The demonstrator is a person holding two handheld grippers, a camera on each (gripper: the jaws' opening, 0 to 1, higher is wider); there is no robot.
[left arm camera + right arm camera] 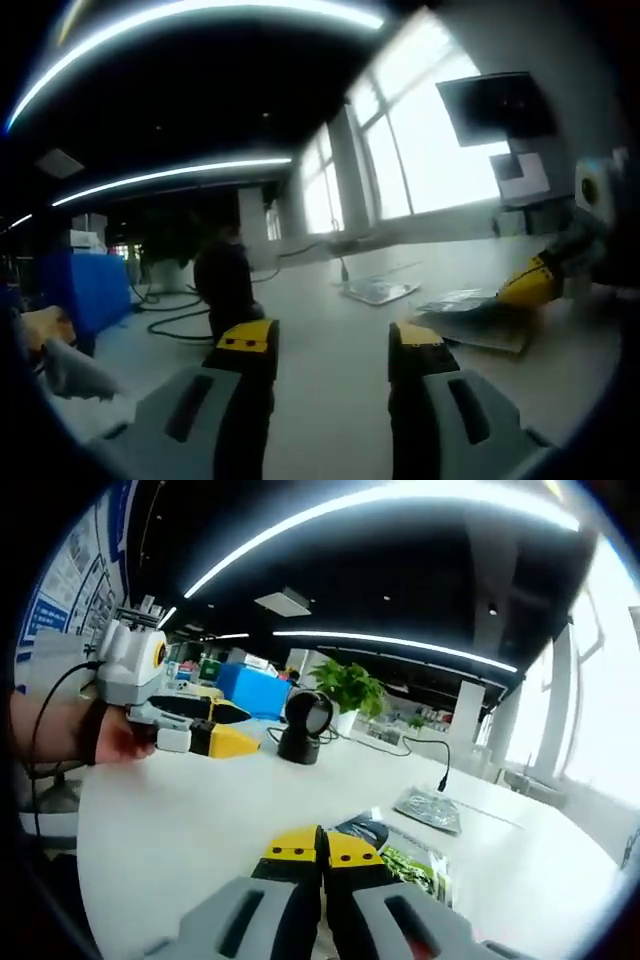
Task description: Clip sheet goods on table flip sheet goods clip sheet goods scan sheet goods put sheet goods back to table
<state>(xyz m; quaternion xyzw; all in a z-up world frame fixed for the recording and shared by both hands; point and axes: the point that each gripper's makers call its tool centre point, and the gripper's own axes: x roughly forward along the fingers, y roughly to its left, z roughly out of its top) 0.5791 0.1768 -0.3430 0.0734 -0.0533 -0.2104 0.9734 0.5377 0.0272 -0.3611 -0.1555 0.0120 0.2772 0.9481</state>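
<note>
In the left gripper view we see the left gripper (333, 345) with yellow tips spread apart above the white table (330, 400), while at the right the right gripper (528, 285) touches the flat printed sheet goods packet (480, 320). In the right gripper view the right gripper (322, 846) has its jaws pressed together on the near edge of that packet (410, 865); another silvery packet (428, 810) lies farther right, a black round scanner (305, 725) stands far, and the left gripper (215, 730) hovers at the left.
</note>
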